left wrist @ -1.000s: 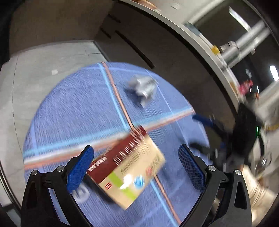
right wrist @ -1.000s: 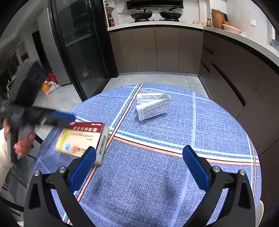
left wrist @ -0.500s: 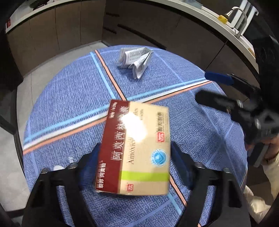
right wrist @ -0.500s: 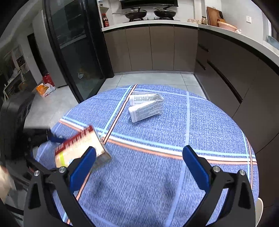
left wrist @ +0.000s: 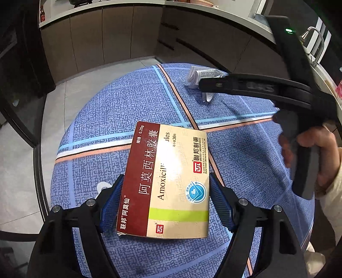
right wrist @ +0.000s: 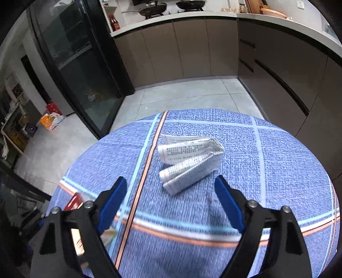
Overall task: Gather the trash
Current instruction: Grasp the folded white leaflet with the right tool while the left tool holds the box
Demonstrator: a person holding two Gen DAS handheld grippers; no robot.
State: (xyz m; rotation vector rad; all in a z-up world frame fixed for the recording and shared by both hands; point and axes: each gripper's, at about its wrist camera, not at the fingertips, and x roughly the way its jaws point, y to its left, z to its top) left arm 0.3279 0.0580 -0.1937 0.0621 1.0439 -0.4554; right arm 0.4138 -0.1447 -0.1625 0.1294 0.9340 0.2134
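A round table (right wrist: 267,171) under a blue cloth with orange and pale stripes fills the lower frame. Behind it, grey cabinets (right wrist: 192,47) span the top; two pans (right wrist: 152,8) sit at top centre, a dark glass door (right wrist: 81,70) upper left, an orange bag (right wrist: 50,120) at left

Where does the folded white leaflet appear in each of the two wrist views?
Left wrist: leaflet at upper right, far on the table, partly hidden by the right tool's finger.
Right wrist: leaflet in the centre, just beyond the fingertips.
Shared landmark: the orange stripe runs just left of it.
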